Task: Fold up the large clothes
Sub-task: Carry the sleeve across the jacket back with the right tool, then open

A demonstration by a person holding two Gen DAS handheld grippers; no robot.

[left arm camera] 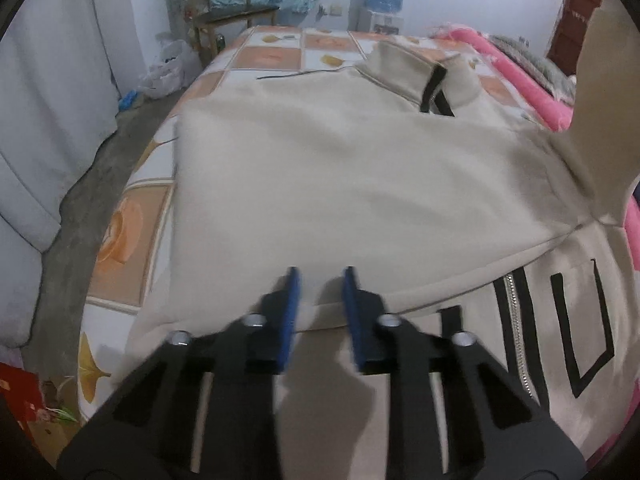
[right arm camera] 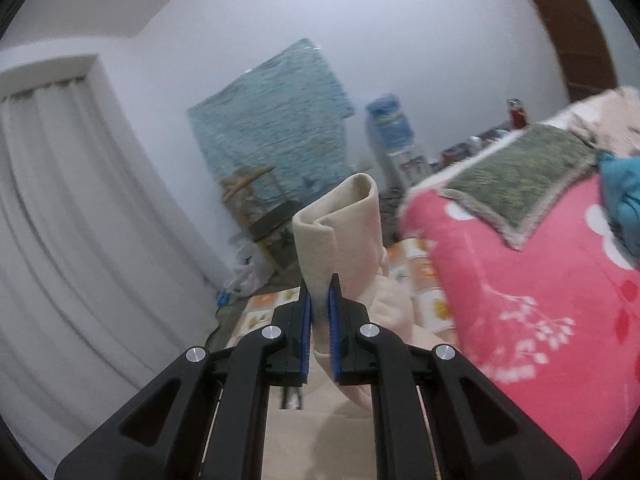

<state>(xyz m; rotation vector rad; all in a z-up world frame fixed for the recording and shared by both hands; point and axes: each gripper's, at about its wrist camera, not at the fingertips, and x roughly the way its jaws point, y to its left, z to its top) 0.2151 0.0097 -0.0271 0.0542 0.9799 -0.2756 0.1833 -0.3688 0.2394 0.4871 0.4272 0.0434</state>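
Beige jacket [left arm camera: 340,168] spread on the bed [left arm camera: 132,240], one part lifted by the right gripper [right arm camera: 320,304].

The jacket lies across the bed's tiled sheet, collar [left arm camera: 416,76] at the far end, zip and black lettering at its near right corner. The left gripper [left arm camera: 320,292] hangs over the jacket's near folded edge, its blue pads narrowly apart with a fold of beige cloth between them; whether they press it I cannot tell. The right gripper is clamped on a cuff [right arm camera: 344,232] of the jacket, raised above the bed beside the pink blanket [right arm camera: 520,280].
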